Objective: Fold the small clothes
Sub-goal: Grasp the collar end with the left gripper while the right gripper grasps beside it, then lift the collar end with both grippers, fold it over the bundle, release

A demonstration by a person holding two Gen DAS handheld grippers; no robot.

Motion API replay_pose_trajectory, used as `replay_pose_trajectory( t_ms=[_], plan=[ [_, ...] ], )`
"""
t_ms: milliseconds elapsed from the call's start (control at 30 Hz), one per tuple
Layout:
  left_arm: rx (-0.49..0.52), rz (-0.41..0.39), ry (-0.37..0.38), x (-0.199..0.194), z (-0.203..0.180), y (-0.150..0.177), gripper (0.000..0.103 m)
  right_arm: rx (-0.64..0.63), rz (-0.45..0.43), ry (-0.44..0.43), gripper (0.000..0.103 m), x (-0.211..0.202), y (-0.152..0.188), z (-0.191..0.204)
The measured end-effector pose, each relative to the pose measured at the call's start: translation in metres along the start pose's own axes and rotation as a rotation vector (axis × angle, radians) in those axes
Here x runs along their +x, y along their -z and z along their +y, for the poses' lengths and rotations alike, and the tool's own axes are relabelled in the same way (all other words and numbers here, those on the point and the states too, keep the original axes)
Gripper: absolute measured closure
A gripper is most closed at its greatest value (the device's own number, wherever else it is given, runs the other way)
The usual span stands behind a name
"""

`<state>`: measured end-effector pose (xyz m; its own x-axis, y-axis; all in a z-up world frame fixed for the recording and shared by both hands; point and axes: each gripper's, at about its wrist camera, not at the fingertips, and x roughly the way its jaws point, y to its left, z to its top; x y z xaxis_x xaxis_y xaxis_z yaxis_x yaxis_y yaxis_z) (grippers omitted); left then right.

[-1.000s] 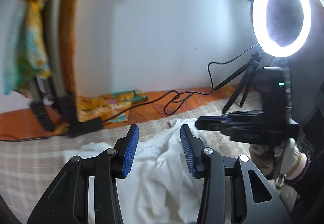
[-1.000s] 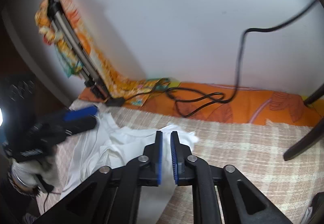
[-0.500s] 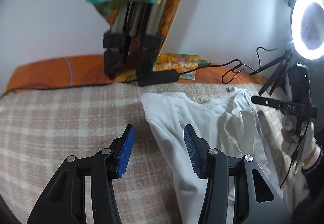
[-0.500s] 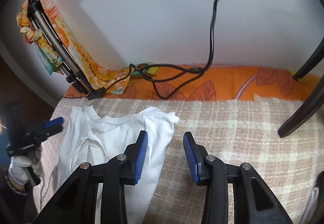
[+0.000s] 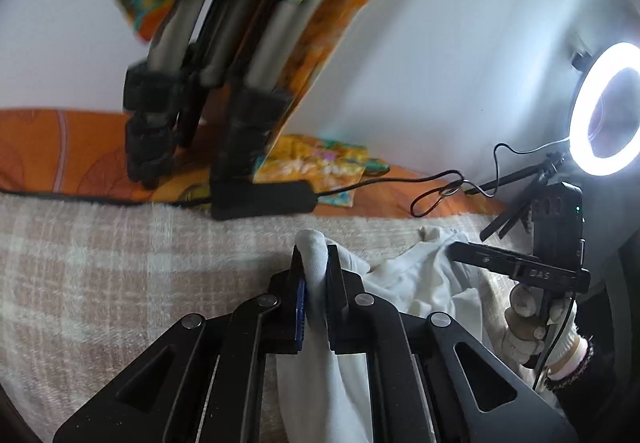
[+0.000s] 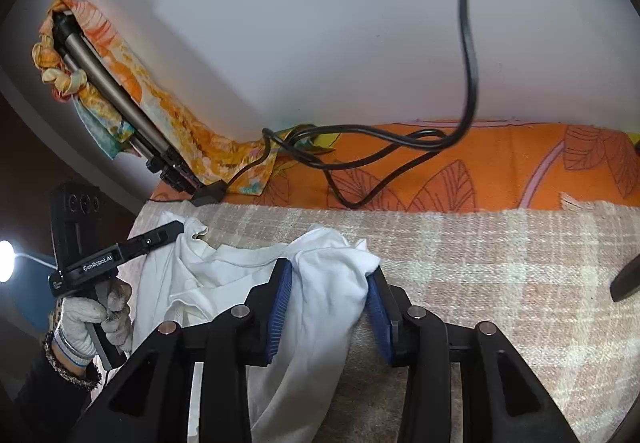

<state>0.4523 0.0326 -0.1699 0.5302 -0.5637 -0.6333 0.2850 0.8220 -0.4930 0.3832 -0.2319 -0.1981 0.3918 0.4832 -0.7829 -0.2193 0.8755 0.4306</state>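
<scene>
A small white garment [image 6: 224, 283] lies crumpled on a beige checked blanket [image 6: 480, 263]. My left gripper [image 5: 315, 283] is shut on a fold of the white garment [image 5: 316, 255], which hangs down between its fingers. My right gripper [image 6: 328, 299] is open, its blue pads on either side of a bunched corner of the garment [image 6: 332, 275]. The left gripper also shows at the left of the right wrist view [image 6: 160, 237], at the garment's far edge. The right gripper shows at the right of the left wrist view [image 5: 480, 255].
A tripod [image 5: 224, 115] draped with patterned cloth stands at the blanket's back edge on an orange sheet [image 6: 520, 163]. Black cables [image 6: 360, 155] lie across the sheet. A lit ring light [image 5: 604, 127] on a small stand is at the right. A white wall is behind.
My left gripper has closed on a fold of the garment. My right gripper has opened and moved forward around the garment's corner.
</scene>
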Motion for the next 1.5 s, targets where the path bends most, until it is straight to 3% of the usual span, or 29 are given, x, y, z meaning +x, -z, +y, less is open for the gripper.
replay_pose_trajectory(
  t_ms=[33, 133, 400, 867, 1200, 1500],
  plan=[
    [-0.011, -0.010, 0.006, -0.003, 0.001, -0.001, 0.097, -0.004, 0.008, -0.003, 0.091, 0.002, -0.001, 0.002],
    [-0.029, -0.048, 0.007, -0.019, 0.004, -0.002, 0.097, -0.015, -0.023, -0.007, 0.095, -0.002, -0.002, 0.010],
    [-0.014, -0.098, 0.007, -0.050, -0.002, 0.002, 0.098, -0.040, -0.085, -0.010, 0.097, -0.029, -0.006, 0.033],
    [0.096, -0.154, -0.002, -0.123, -0.056, 0.021, 0.098, -0.107, -0.161, -0.038, 0.097, -0.112, 0.015, 0.085],
    [0.139, -0.161, -0.014, -0.169, -0.088, 0.069, 0.098, -0.175, -0.170, -0.020, 0.097, -0.163, 0.073, 0.124],
    [0.169, -0.074, -0.028, -0.186, -0.096, 0.157, 0.098, -0.217, -0.110, 0.003, 0.097, -0.171, 0.163, 0.141]
  ],
)
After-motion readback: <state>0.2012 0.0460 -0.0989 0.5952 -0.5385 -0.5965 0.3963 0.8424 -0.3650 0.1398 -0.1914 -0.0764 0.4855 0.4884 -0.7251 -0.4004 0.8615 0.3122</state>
